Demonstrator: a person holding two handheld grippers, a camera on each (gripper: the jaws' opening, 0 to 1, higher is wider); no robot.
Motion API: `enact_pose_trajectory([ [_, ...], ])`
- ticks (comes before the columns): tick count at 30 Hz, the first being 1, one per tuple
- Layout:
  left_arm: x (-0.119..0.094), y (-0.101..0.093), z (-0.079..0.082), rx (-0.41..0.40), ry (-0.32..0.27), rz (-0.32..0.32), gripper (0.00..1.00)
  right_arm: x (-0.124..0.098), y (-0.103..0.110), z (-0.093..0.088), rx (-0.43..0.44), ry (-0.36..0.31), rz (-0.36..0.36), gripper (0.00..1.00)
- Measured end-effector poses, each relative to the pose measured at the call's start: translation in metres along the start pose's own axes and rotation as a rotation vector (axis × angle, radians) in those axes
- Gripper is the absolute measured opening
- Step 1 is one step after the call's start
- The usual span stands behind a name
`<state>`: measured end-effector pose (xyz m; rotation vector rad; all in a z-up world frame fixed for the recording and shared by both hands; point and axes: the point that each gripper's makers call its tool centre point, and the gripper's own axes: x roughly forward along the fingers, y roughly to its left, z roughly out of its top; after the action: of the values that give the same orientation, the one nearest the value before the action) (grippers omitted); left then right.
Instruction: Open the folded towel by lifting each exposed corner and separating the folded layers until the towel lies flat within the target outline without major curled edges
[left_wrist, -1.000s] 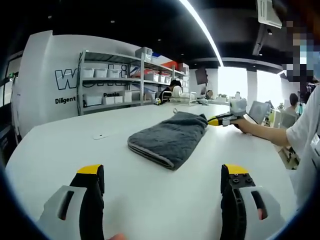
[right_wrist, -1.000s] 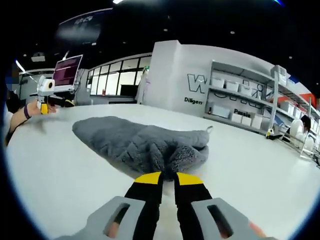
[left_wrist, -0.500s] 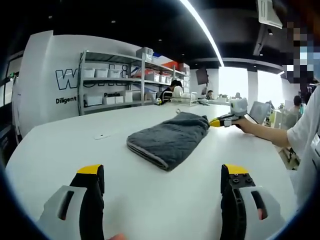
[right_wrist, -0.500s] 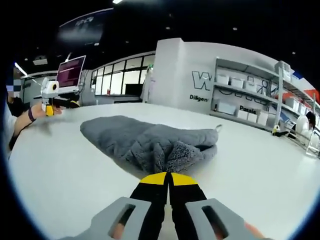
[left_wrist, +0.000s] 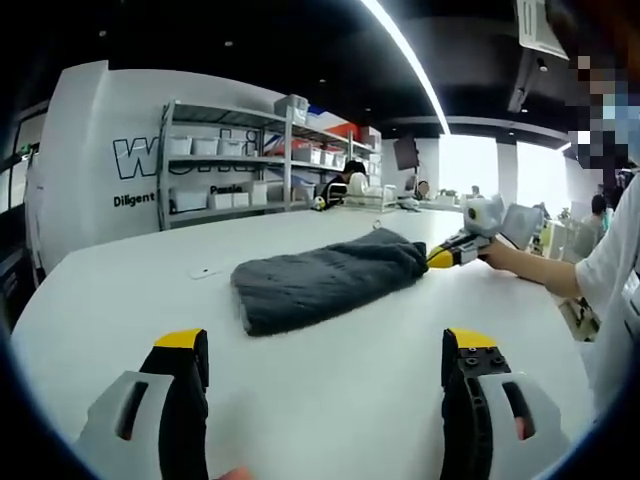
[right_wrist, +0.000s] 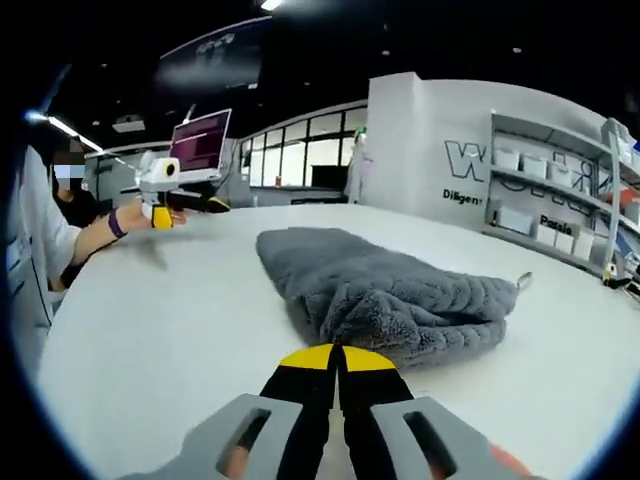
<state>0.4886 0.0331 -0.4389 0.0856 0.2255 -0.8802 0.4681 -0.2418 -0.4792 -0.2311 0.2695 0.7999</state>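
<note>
The folded grey terry towel (left_wrist: 325, 280) is lain on the white tabletop (left_wrist: 120, 290), one edge pinched by the closed right hand-held gripper (right_wrist: 337, 352) (presumably for unfolding), while the left hand-held gripper (left_wrist: 325, 352) is held apart, well back.

Right gripper (right_wrist: 336, 352), jaws closed, pinches grey towel (right_wrist: 385, 290) edge.

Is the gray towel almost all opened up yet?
Not yet. Nothing looks done: the towel is a folded, bunched bundle on the white table. In hand: the right gripper has its jaws pinched shut on the towel's near edge. The left gripper waits open, away from the towel. Left: pull the layers apart and lay the towel flat. I can't see a target outline.
</note>
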Motion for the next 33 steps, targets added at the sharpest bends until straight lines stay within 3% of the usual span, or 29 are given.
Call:
enact_pose_trajectory([
  [19, 0.0, 0.001, -0.002, -0.004, 0.006, -0.001, 0.96, 0.024, 0.086, 0.017, -0.114, -0.044, 0.272, 0.0],
  [33, -0.001, 0.001, -0.001, -0.022, -0.003, 0.0, 0.96, 0.045, 0.14, 0.031, -0.168, -0.078, 0.38, 0.0],
])
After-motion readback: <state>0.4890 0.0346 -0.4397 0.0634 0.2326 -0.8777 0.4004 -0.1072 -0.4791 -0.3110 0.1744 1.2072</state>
